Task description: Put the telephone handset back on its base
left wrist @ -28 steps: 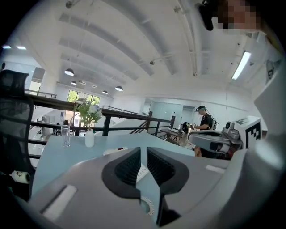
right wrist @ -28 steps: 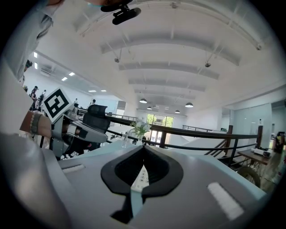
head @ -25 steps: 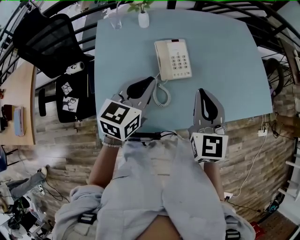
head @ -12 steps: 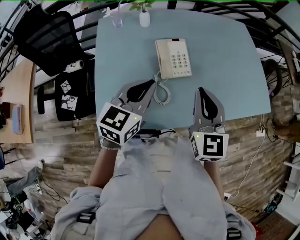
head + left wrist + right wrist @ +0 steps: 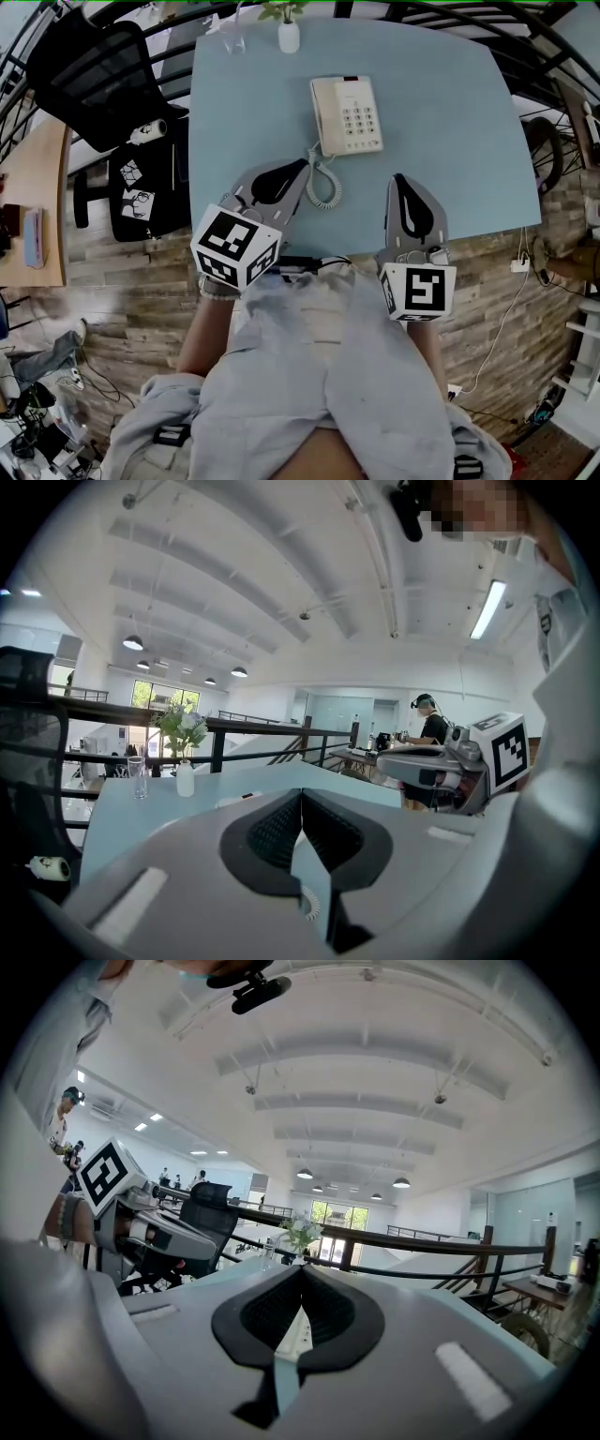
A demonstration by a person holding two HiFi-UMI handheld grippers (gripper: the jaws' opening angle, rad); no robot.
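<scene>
Jaws of left gripper (image 5: 302, 165) and right gripper (image 5: 402, 182) pressed together, empty; telephone (image 5: 349, 116) ahead on table (image 5: 459, 122), lengthwise away, nearer left.

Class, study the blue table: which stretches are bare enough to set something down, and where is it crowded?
Bare: the table right of the telephone out to its edge, and the left strip between telephone, glass and left edge. Crowded: near middle, the coiled cord beside the left gripper, the right gripper nearby; vase at the far edge.
</scene>
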